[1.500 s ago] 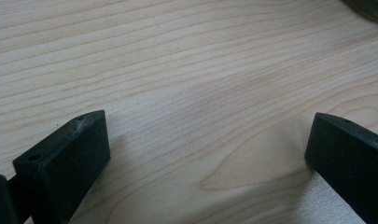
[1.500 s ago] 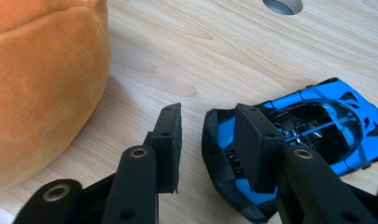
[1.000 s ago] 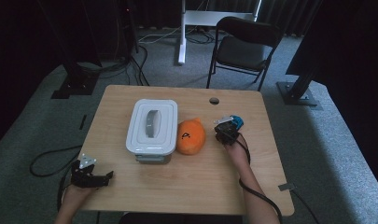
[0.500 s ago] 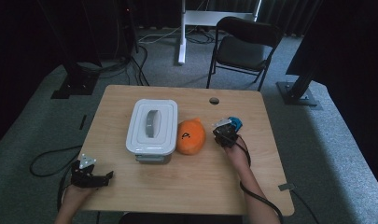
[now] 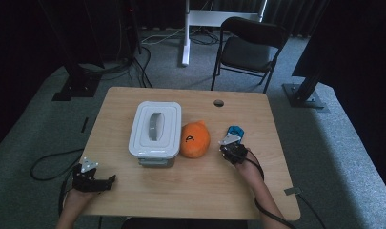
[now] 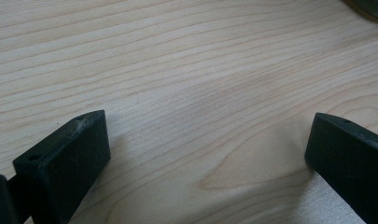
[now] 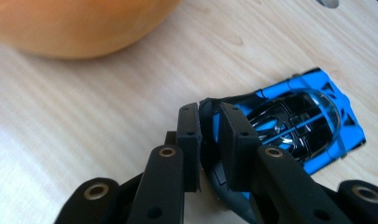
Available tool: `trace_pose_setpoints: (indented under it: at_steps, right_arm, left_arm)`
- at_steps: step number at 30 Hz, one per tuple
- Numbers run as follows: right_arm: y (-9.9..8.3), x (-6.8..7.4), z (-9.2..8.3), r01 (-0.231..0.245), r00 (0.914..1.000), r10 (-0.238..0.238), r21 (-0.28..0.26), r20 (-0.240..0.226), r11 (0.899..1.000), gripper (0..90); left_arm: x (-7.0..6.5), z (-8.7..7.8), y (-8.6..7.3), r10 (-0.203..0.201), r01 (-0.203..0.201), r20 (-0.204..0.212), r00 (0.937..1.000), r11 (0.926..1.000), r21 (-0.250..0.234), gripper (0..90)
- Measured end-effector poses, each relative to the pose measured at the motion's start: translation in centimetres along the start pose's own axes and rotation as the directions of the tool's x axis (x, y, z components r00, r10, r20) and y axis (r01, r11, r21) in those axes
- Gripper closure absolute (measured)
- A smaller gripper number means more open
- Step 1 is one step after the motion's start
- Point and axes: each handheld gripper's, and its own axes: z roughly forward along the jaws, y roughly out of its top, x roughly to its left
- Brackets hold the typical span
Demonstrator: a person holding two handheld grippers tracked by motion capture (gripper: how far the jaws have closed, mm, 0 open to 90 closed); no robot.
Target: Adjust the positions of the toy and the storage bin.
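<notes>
A lidded white container (image 5: 155,129) sits shut mid-table (image 5: 181,191), an orange plush (image 5: 195,139) touching its right side. Further right of the container, the right gripper (image 7: 209,142) pinches a blue toy car's (image 7: 289,119) nose; boxing apparently remains. The left gripper (image 6: 200,154) rests wide open, empty.

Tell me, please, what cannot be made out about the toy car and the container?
- Blue toy car: right gripper view, its near end is hidden behind the right gripper.
- White container: high view, the closed lid hides any contents.
- Orange plush: right gripper view, cut off by the top edge.
</notes>
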Motion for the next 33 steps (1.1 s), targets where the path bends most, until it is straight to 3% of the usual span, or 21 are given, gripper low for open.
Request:
trace_pose_setpoints:
  at_steps: [7, 10, 18, 25, 33]
  right_arm:
    - [-1.8, 0.4, -1.7, 0.048, 0.9974, -0.05, -0.029, -0.051, 0.998, 78.5]
    - [-2.3, 0.7, -2.3, 0.076, 0.9959, -0.077, -0.026, -0.047, 0.997, 78.5]
    - [-3.6, 0.2, -3.6, 0.058, 0.9937, -0.06, -0.028, -0.094, 0.998, 77.1]
    - [-4.1, 0.2, -3.9, 0.069, 0.9911, -0.071, -0.025, -0.113, 0.997, 76.5]
    - [-4.5, -0.3, -4.6, 0.035, 0.9875, -0.039, -0.033, -0.152, 0.999, 77.8]
  left_arm:
    - [0.0, 0.0, 0.0, 0.0, 0.0, 0.0, 1.0, 1.0, 0.0, 0.4]
    - [0.0, 0.0, 0.0, 0.0, 0.0, 0.0, 1.0, 1.0, 0.0, 0.3]
    - [0.0, 0.0, 0.0, -0.001, 0.001, -0.001, 1.0, 1.0, 0.0, 0.3]
    - [0.0, 0.0, 0.0, -0.002, 0.002, -0.002, 1.0, 1.0, 0.0, 0.3]
    - [0.0, 0.0, 0.0, -0.002, 0.002, -0.002, 1.0, 1.0, 0.0, 0.4]
